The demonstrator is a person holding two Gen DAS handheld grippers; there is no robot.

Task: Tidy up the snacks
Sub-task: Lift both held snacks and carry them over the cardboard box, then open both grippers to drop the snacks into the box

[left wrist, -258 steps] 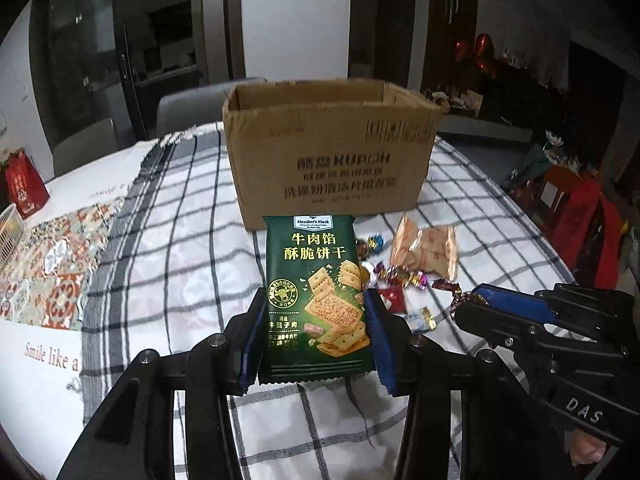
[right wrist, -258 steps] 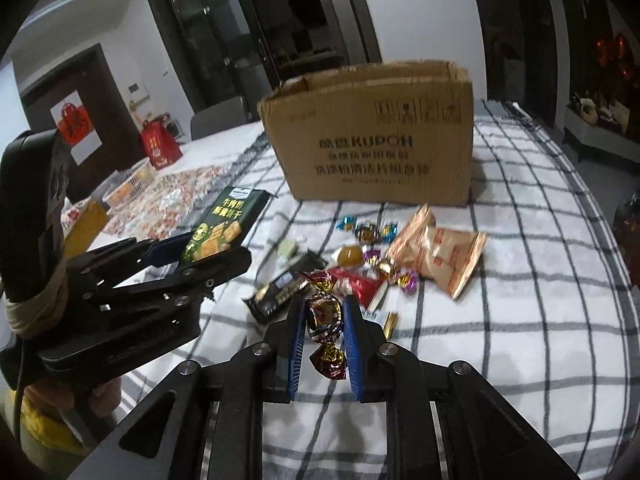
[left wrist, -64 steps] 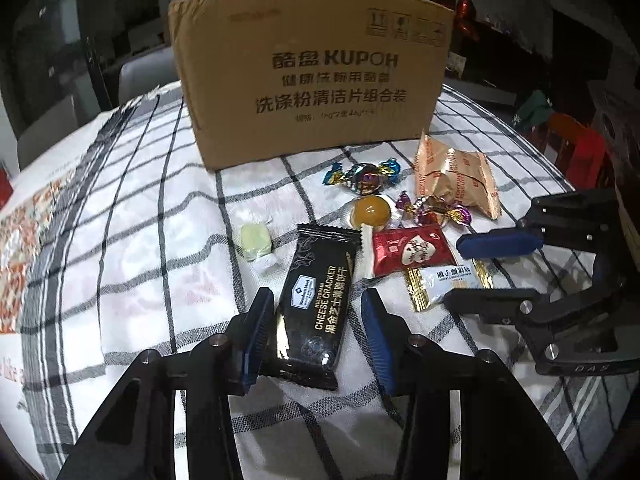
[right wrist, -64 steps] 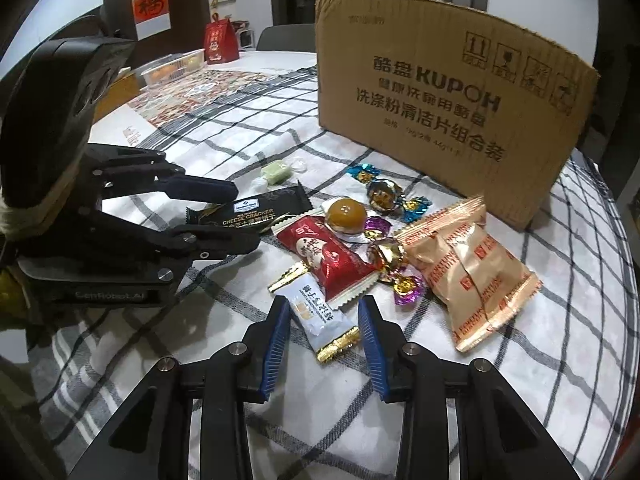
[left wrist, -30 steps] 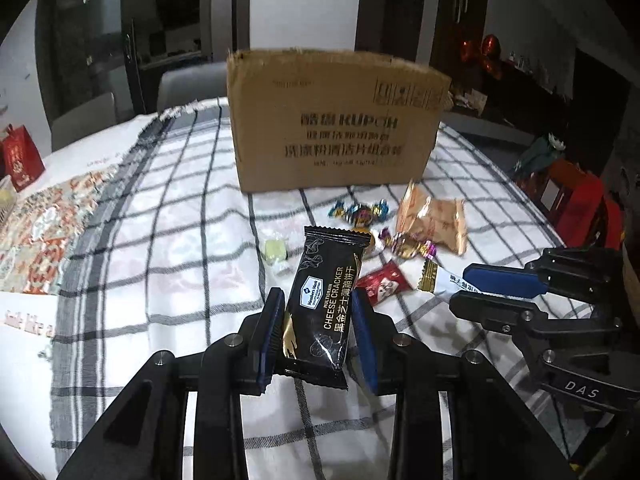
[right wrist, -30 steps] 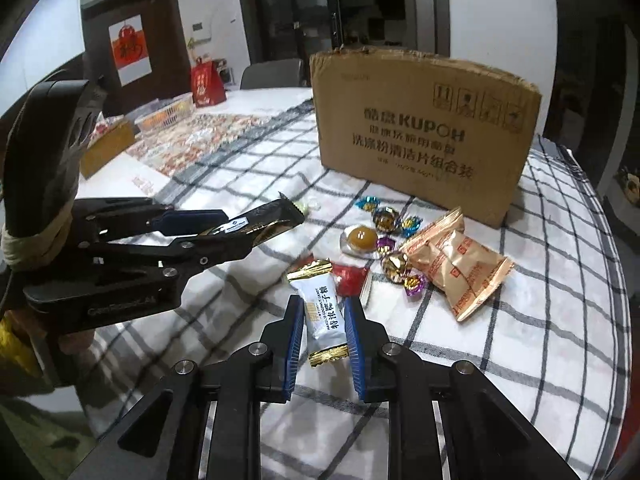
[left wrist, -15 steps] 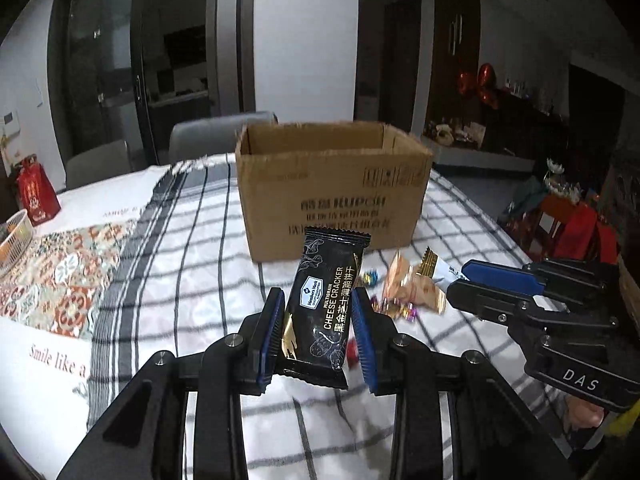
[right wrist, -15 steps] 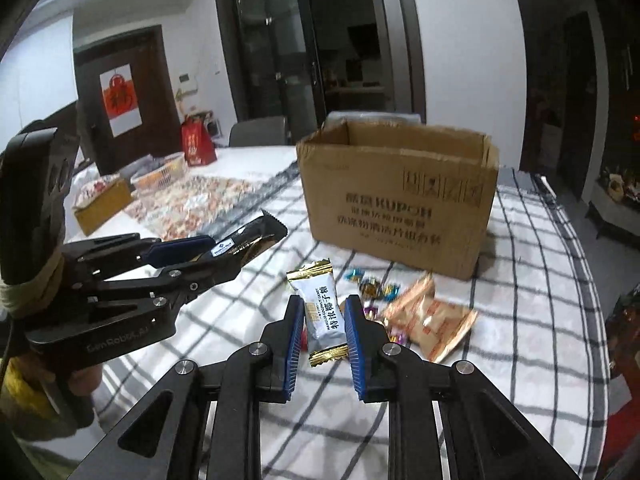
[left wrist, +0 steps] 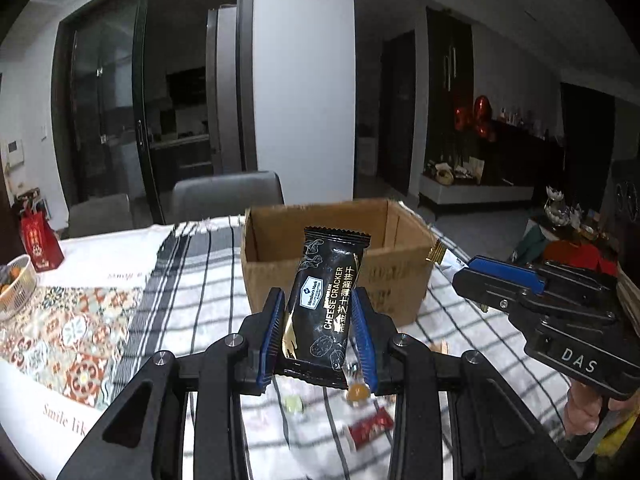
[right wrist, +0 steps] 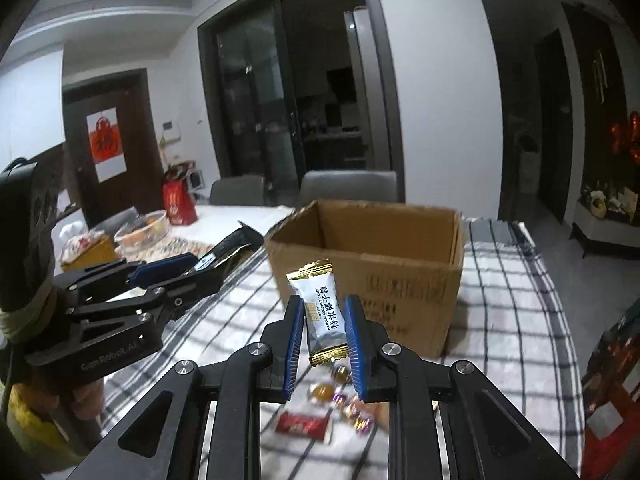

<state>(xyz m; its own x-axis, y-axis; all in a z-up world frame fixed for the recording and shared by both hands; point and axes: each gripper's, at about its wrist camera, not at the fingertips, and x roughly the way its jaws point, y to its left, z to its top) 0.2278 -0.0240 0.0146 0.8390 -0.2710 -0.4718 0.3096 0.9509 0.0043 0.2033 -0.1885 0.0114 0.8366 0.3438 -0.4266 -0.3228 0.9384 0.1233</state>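
Observation:
My left gripper (left wrist: 318, 330) is shut on a black cheese cracker packet (left wrist: 326, 304) and holds it upright, raised in front of the open cardboard box (left wrist: 396, 276). My right gripper (right wrist: 322, 330) is shut on a white and gold coconut candy (right wrist: 322, 312), also raised before the box (right wrist: 400, 276). Each gripper shows in the other's view: the right one (left wrist: 464, 270) at the right, the left one (right wrist: 212, 268) at the left. Loose sweets (right wrist: 320, 394) and a red packet (right wrist: 302, 424) lie on the checked cloth below.
The table carries a checked cloth (left wrist: 208, 280) and a patterned mat (left wrist: 68, 336). A red gift bag (left wrist: 40, 244) and a basket (left wrist: 16, 286) stand at the far left. Grey chairs (left wrist: 228, 196) stand behind the box.
Both grippers have risen and tilted up with their snacks. The box's open top now shows, and the sweets on the cloth have dropped low in both views.

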